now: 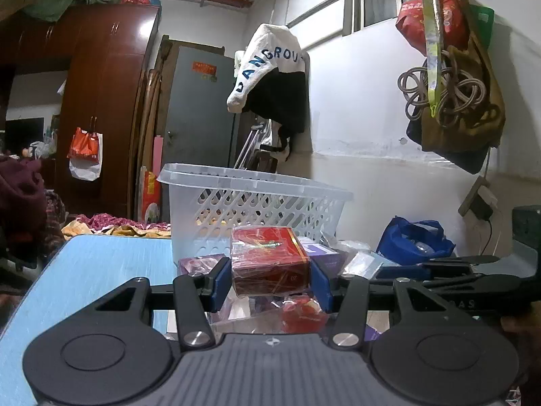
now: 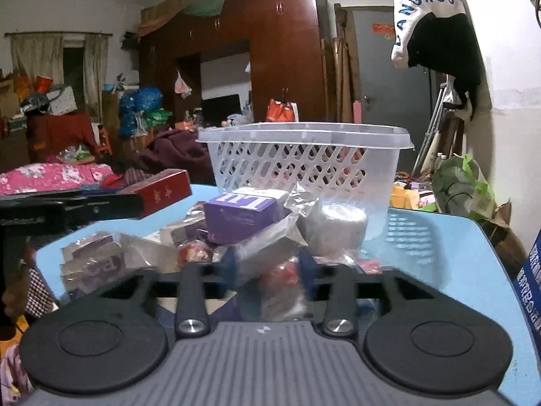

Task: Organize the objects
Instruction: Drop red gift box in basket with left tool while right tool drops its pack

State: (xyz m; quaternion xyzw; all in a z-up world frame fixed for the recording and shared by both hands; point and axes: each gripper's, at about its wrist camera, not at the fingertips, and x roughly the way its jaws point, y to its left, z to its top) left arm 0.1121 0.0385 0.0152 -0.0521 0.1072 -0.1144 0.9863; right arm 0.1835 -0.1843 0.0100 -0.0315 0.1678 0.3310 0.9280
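In the left wrist view my left gripper (image 1: 270,270) is shut on a red box wrapped in clear film (image 1: 270,264), held above the blue table (image 1: 101,264). From the right wrist view the same red box (image 2: 162,191) shows at the left, held off the table. A white perforated basket (image 2: 304,135) stands behind a pile of goods: a purple box (image 2: 240,216), a white roll in plastic (image 2: 338,226) and clear packets. My right gripper (image 2: 267,264) is low over the near side of the pile, its blue pads apart. A clear packet and a red item (image 2: 280,275) lie between them, not pinched.
A blue bag (image 1: 416,240) sits right of the pile by the wall. A green bag (image 2: 463,182) and a blue carton (image 2: 531,287) stand past the table's right edge. Bags and coiled cord (image 1: 446,91) hang on the wall. A wardrobe and bedding lie beyond the table.
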